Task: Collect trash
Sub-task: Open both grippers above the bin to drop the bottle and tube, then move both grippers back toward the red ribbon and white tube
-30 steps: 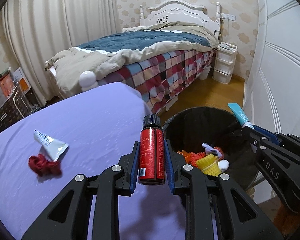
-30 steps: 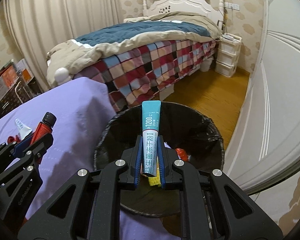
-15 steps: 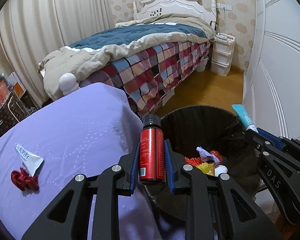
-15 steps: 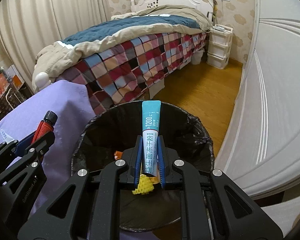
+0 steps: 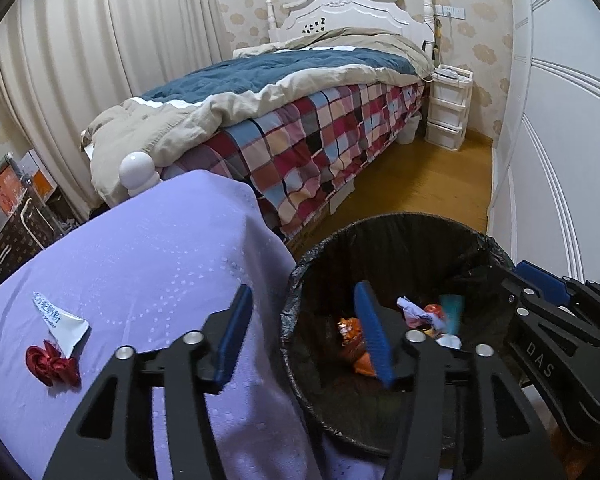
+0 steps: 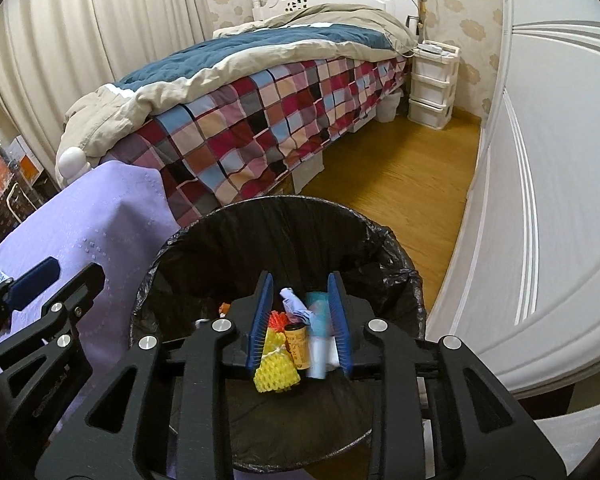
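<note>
Bedroom all round me: a bed (image 5: pixel 300 120) with a checked cover fills the far side, wood floor (image 6: pixel 400 168) runs along its right, and a white wardrobe door (image 6: pixel 560 160) closes off the right edge. Nearer, on the left, a table (image 5: pixel 140 260) under a purple cloth carries what is left to collect. Just right of it, touching the cloth's hanging edge, stands the black-lined bin (image 5: pixel 400 232), with wrappers, a yellow foam net (image 6: pixel 276 372), a small bottle (image 6: pixel 295 346) and a blurred teal tube (image 6: pixel 318 332) inside.

Both my tools are empty. My left gripper (image 5: pixel 304 340) has its jaws wide apart, straddling the bin's near-left rim and the table edge. My right gripper (image 6: pixel 300 320) hangs over the bin's mouth, jaws apart too, nothing between them but the view of rubbish below.

On the table's near left lie a flattened white tube (image 5: pixel 58 322) and, touching its lower end, a red scrunched bundle (image 5: pixel 52 366); I cannot tell if that is cloth or ribbon. Both look light. I judge the tube thin, floppy and slick, so I would close across its width near the stiffer crimped end and slide one pad under it. The red bundle should squash easily; a pinch through its bulging middle ought to hold, though loose ends may trail.
</note>
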A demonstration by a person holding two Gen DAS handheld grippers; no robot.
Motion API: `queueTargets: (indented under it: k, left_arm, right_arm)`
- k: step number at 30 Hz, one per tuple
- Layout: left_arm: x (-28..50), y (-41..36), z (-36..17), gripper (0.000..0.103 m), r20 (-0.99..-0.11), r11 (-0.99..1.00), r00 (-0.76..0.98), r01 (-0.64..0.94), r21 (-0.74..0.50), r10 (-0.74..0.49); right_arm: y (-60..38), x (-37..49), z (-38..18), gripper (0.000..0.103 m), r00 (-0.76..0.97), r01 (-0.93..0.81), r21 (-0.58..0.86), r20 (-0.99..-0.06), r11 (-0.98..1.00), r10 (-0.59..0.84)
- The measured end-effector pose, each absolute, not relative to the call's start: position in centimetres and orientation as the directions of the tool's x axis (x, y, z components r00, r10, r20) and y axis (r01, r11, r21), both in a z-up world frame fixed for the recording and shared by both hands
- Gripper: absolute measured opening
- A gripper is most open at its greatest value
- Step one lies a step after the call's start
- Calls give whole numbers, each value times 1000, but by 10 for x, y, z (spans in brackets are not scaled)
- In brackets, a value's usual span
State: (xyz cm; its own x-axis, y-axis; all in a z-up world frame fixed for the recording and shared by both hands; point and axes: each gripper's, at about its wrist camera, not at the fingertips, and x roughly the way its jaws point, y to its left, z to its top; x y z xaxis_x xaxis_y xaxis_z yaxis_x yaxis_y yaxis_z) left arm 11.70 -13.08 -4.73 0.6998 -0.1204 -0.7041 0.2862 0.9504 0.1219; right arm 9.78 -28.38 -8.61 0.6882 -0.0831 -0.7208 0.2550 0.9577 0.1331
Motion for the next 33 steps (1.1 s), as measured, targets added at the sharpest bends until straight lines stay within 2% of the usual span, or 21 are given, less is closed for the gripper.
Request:
queueTargets:
  k: [2,5,8,14,26,30,33]
  left_arm:
    - [116,-129,-47,60,-702,952,703,280,124,-115]
    - [116,-122,-46,65,-705,957,701,265,118,-107]
    - [113,-115,-44,65,-705,962,702,250,112,-100]
    - [103,-91,-42,67,-710,973,701,205,111,-67]
    - [83,4,-52,67,-721,989,685,4,148,105]
    - [83,30,-57,67,-738,989,660,-54,137,138]
    - [82,44,-57,67,-741,988,654,-83,128,151]
  right_arm:
    - [-284,96,-86,36,689,262,135,-719,956,-88]
    - [-283,92,-85,39,691,271,133,-716,953,-96]
    - [-281,89,-83,46,692,274,132,-715,952,-100]
    - [-262,82,-78,55,698,249,145,-713,958,-74]
    - [-174,75,-75,56,692,77,148,-720,986,54]
    - [-147,73,-71,56,689,27,106,-723,994,58]
    - [-132,71,-65,61,694,-3,84,-718,996,63]
